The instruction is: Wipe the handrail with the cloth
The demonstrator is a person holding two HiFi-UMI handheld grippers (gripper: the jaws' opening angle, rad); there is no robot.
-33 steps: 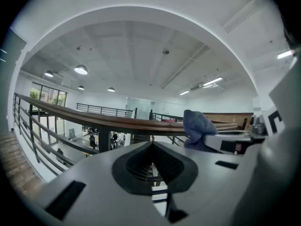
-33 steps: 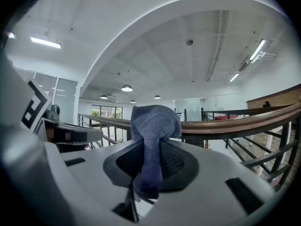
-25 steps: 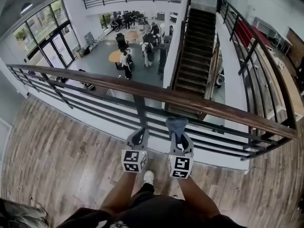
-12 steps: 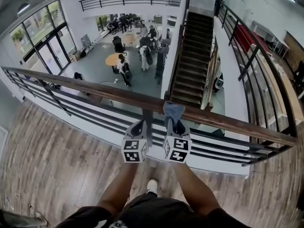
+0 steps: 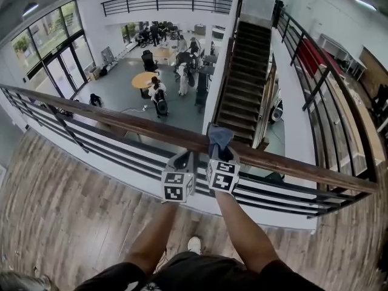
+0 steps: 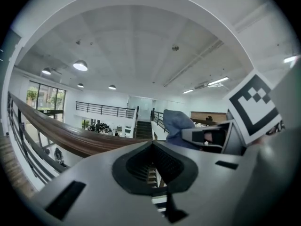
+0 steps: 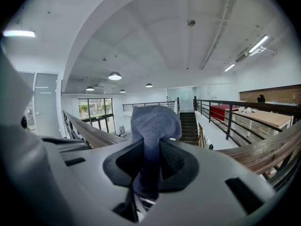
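Note:
A long wooden handrail runs from left to right across the head view, on top of black metal railing bars. My right gripper is shut on a grey-blue cloth, and the cloth's bunched end lies on the rail's top. In the right gripper view the cloth sticks up out of the shut jaws, with the handrail running off to the left. My left gripper hangs just left of the right one, close below the rail, shut with nothing in it. The left gripper view shows the handrail and the cloth.
Beyond the railing the floor drops to a lower hall with people, chairs and a round table. A dark staircase descends ahead. I stand on a wood plank floor. The railing turns a corner at the right.
Both grippers have risen from below the rail to its height. The cloth now rests on the rail's top. The left gripper has drawn closer to the right one.

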